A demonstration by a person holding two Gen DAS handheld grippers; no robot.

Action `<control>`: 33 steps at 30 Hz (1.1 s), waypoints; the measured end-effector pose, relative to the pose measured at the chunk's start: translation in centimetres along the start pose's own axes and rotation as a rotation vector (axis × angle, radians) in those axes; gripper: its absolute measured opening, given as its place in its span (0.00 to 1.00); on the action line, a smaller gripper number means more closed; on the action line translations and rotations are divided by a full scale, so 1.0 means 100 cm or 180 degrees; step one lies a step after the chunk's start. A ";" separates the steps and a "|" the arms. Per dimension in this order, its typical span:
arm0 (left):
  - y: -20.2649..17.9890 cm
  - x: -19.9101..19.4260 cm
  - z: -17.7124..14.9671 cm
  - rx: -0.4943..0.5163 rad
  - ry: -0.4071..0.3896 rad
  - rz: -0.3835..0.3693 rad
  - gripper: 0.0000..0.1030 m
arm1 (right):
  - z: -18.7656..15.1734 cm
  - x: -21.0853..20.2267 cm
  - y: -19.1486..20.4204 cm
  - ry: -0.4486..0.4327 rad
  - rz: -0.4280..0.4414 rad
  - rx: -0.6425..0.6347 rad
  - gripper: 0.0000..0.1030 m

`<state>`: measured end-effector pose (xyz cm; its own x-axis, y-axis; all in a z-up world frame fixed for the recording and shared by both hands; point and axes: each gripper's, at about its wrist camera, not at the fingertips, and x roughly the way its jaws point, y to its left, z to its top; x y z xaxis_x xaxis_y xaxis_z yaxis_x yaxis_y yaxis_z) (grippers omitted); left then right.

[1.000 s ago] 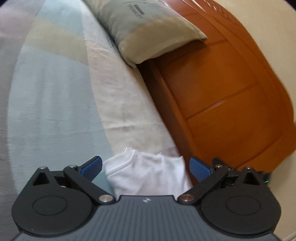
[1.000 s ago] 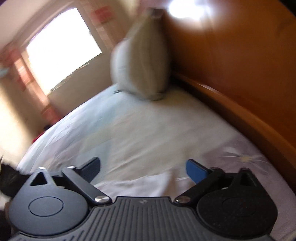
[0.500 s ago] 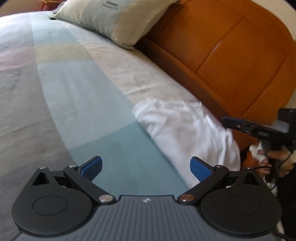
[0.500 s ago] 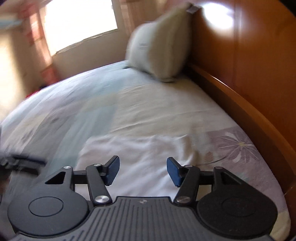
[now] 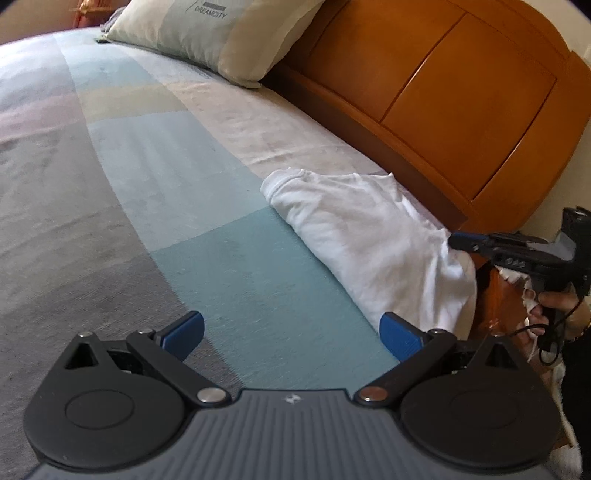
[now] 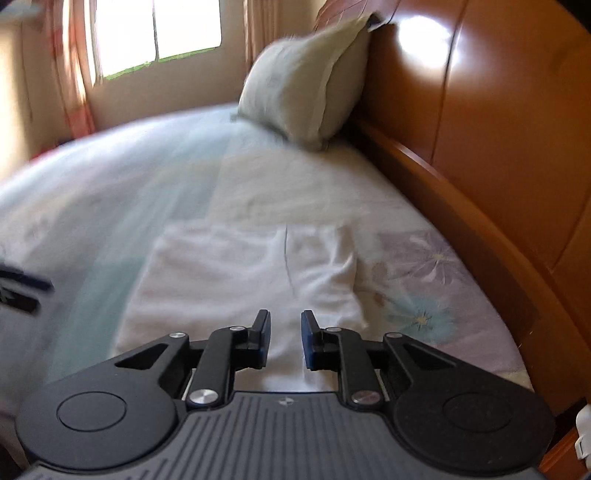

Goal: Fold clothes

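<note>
A folded white garment [image 5: 354, 221] lies on the bed near the headboard; its near end droops over the bed's edge. In the right wrist view the same garment [image 6: 221, 280] spreads ahead and runs under the fingers. My right gripper [image 6: 285, 321] has its jaws drawn close together, with white cloth filling the narrow gap. Seen from the left wrist, the right gripper [image 5: 458, 242] touches the garment's near end, held by a hand [image 5: 554, 299]. My left gripper [image 5: 291, 325] hovers wide open over the blue stripe of the bedspread [image 5: 166, 166], left of the garment, holding nothing.
A wooden headboard [image 5: 424, 92] runs along the right side of the bed. A pale pillow [image 5: 214, 33] leans against it at the far end. A window [image 6: 155, 33] with curtains lies beyond the bed. A flowered sheet [image 6: 417, 280] shows beside the garment.
The left gripper has backed away from the garment, staying open. The right gripper's fingers have narrowed from wide open to nearly together over the garment's near end.
</note>
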<state>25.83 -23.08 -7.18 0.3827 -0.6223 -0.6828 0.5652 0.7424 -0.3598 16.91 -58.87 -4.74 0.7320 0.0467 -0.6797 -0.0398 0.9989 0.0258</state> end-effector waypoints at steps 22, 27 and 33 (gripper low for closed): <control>-0.019 -0.015 -0.021 0.0861 -0.0194 0.0632 0.98 | 0.024 0.040 -0.008 0.0075 -0.0349 0.0340 0.32; -0.015 -0.014 -0.018 0.0769 -0.0261 0.0593 0.98 | 0.060 0.050 0.000 -0.0181 -0.0312 0.0270 0.44; -0.013 -0.014 -0.019 0.0802 -0.0222 0.0634 0.98 | 0.084 0.129 -0.023 0.0076 -0.0518 0.0499 0.45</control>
<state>23.21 -22.71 -6.96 0.5481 -0.4931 -0.6756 0.6340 0.7718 -0.0489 32.20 -60.51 -7.38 0.7037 -0.1134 -0.7014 0.1850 0.9824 0.0268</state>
